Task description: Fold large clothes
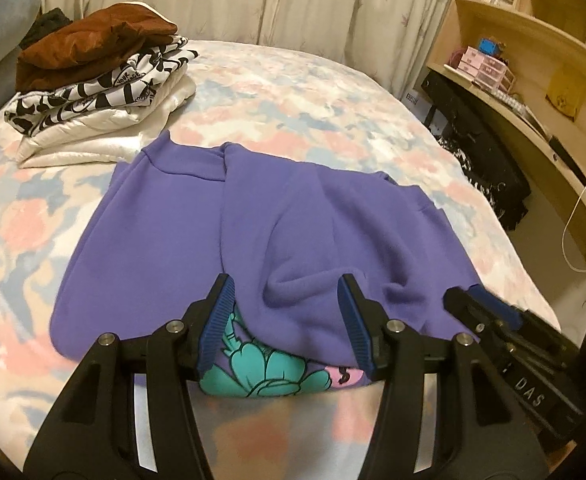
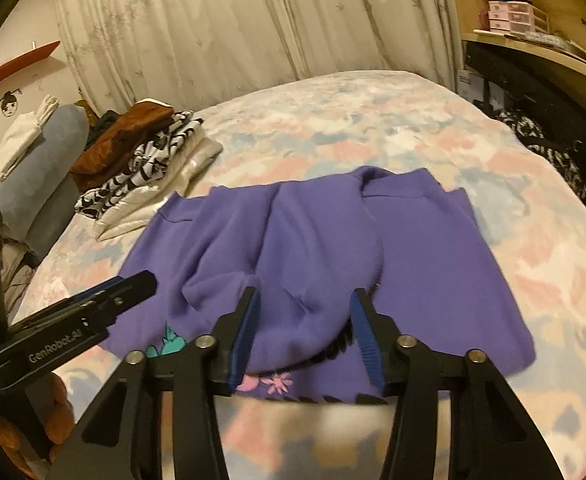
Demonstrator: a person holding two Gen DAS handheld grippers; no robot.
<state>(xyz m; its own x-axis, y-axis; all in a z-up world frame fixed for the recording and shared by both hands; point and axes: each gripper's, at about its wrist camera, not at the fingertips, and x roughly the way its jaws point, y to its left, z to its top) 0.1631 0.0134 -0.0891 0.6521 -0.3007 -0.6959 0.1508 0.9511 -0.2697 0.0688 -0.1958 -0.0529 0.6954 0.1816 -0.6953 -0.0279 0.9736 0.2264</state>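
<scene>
A purple sweatshirt (image 1: 261,232) lies partly folded on the bed, sleeves laid over its back. A teal and pink print (image 1: 261,368) shows at its near edge. It also shows in the right wrist view (image 2: 325,248). My left gripper (image 1: 287,292) is open, its jaws wide apart just above the near hem, holding nothing. My right gripper (image 2: 305,304) is open too, over the near hem, empty. The right gripper also shows at the right of the left wrist view (image 1: 485,312); the left one at the left of the right wrist view (image 2: 105,304).
A stack of folded clothes (image 1: 97,80), brown on top, sits at the far left of the floral bed (image 1: 313,92). A grey pillow (image 2: 41,172) lies beside it. Curtains (image 2: 253,28) hang behind. A wooden desk with shelves (image 1: 533,80) and dark items stands to the right.
</scene>
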